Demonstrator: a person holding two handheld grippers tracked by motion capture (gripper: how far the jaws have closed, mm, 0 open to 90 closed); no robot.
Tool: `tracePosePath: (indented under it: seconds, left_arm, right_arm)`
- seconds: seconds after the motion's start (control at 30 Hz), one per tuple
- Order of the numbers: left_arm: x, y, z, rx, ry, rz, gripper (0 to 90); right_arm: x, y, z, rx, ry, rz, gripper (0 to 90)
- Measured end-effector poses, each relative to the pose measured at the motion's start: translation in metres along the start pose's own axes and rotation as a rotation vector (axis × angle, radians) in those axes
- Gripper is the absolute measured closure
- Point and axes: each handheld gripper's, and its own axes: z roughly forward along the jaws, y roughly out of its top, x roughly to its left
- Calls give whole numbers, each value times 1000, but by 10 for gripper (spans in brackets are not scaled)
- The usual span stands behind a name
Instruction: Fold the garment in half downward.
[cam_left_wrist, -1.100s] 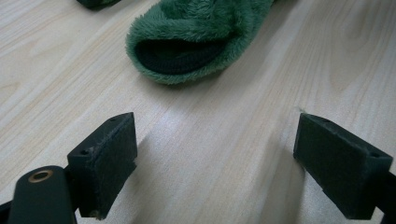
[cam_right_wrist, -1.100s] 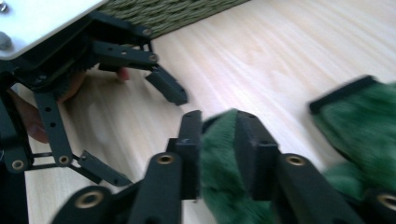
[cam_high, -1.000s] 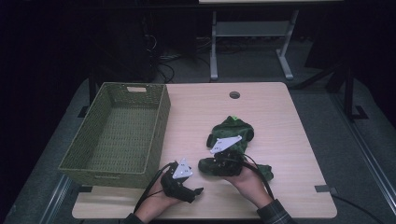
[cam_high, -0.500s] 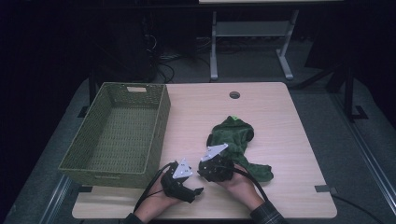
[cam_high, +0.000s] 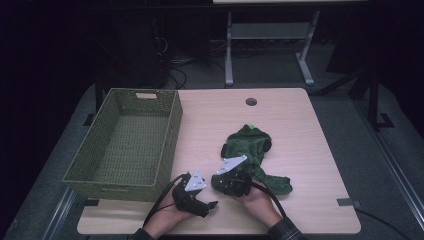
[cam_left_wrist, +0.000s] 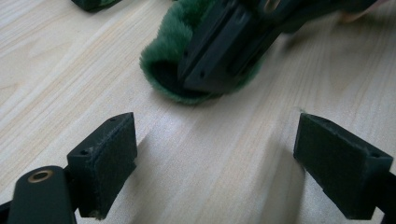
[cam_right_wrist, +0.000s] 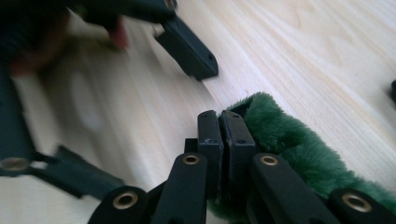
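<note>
A green plush garment (cam_high: 250, 145) lies crumpled on the right half of the wooden table (cam_high: 300, 125). My right gripper (cam_high: 220, 181) is low at the garment's near end. Its jaws have just been closing and now stand together (cam_right_wrist: 219, 116), pinching the fuzzy green edge (cam_right_wrist: 289, 135). From the left gripper view, those black jaws (cam_left_wrist: 219, 60) sit in the green cuff (cam_left_wrist: 163, 65). My left gripper (cam_high: 210, 202) rests close beside it on bare wood, its jaws wide apart (cam_left_wrist: 217, 140) with nothing between them. One of its fingers (cam_right_wrist: 191, 51) is seen from the right gripper.
A green wicker basket (cam_high: 170, 135) with nothing in it stands on the table's left side, close to my left hand. A round cable hole (cam_high: 251, 102) sits near the table's far edge. Dark floor and a metal frame lie beyond.
My right gripper has sunk a little toward the near left, down to the garment's near end, and its jaws have closed there. The left gripper has stayed put.
</note>
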Motion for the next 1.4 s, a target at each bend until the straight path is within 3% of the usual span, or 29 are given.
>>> tracePosePath:
  seconds: [0.13, 0.37, 0.53, 1.03, 1.17, 1.4]
  left_arm:
    - [-1, 0, 0, -6, -2, -10, 128]
    - [0, 0, 0, -3, -2, -5, 128]
    - [0, 0, 0, -2, -3, -1, 128]
    - [-1, 0, 1, -9, -4, -10, 128]
    - [0, 0, 1, -6, -5, -7, 128]
    - [0, 1, 1, -5, -2, 0, 128]
  right_arm:
    - [-1, 1, -14, -37, 8, -3, 869]
    - [-14, -2, -45, -122, 7, 44, 867]
    - [-28, -9, -68, -168, -28, 76, 864]
    - [-57, -48, -98, -145, -121, 194, 802]
    - [-62, -55, -107, -136, -168, 193, 772]
    - [-59, -44, -123, -196, -187, 154, 864]
